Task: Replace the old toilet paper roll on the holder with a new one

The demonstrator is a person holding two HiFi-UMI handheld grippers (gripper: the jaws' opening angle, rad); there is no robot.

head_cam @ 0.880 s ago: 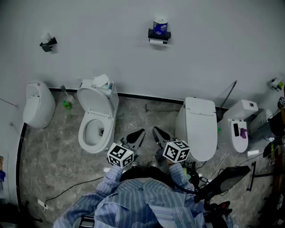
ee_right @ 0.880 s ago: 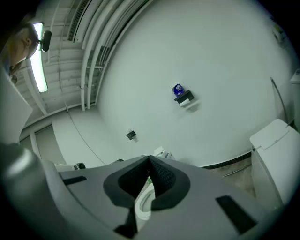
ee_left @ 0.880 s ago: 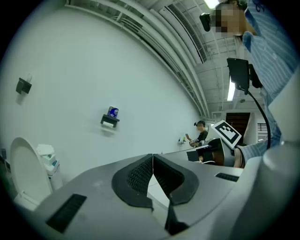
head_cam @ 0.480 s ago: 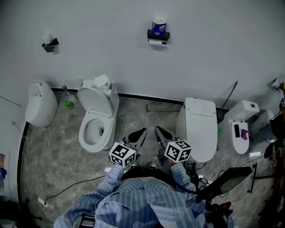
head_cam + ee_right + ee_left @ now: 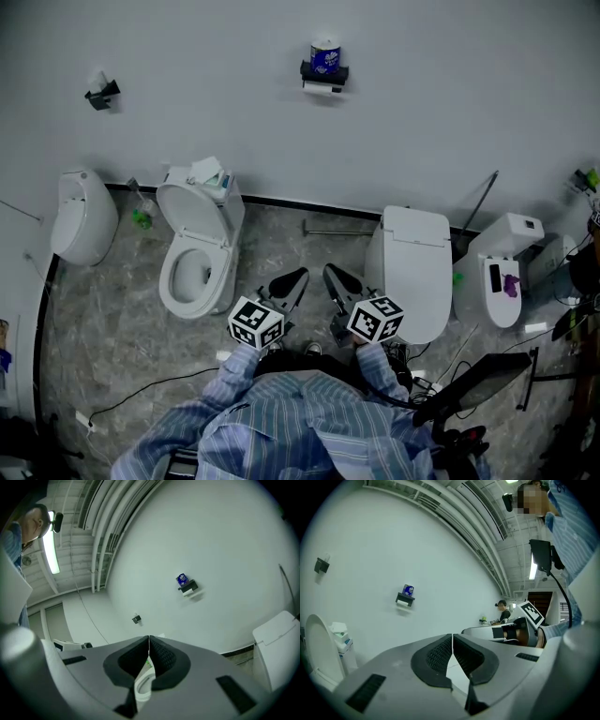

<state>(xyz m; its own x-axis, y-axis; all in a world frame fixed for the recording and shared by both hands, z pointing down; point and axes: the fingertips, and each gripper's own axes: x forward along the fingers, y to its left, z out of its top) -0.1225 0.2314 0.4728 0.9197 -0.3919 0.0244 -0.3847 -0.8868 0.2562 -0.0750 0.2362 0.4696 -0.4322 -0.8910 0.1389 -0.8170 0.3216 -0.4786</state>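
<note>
Toilet paper roll point(image 5: 322, 87) hangs on holder point(image 5: 323, 72), wrapped new roll point(image 5: 325, 54) atop; nothing swapped yet. Left hand-held gripper point(image 5: 452, 637) and right hand-held gripper point(image 5: 148, 642) closed, empty.

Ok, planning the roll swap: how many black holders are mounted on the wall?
2. The centre holder sits high on the wall, a blue-wrapped roll on top; the left holder hangs above the leftmost fixture. More may lie outside the frame.

Dim, even light; fisheye-warped edges
</note>
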